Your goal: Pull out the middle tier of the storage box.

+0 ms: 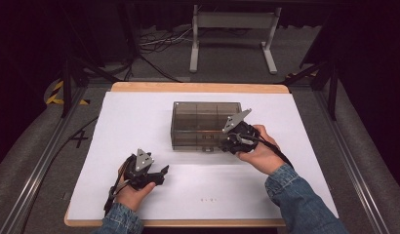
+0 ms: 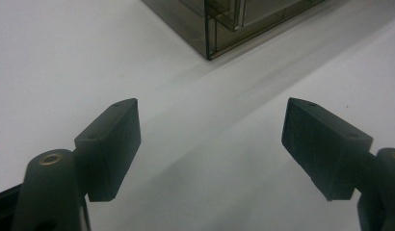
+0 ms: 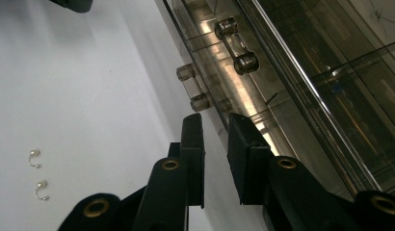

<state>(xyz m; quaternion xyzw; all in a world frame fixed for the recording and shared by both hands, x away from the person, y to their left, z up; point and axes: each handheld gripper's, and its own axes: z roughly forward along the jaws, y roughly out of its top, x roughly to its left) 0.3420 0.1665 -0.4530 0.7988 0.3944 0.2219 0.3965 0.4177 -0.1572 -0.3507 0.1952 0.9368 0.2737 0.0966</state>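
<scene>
A smoky see-through box with compartments stands in the middle of the white sheet. My right gripper sits at the box's front right corner. In the right gripper view its jaws stand a narrow gap apart with nothing between them, the right gripper just below a small two-knob handle on the box front. A second bar handle lies farther along. My left gripper rests low on the sheet at the front left, and the left gripper is wide open over bare sheet, with the box corner ahead.
Two small pearl hooks lie on the sheet and appear as tiny specks near the front edge. The wooden table edge frames the sheet. A white stand and cables sit on the floor behind.
</scene>
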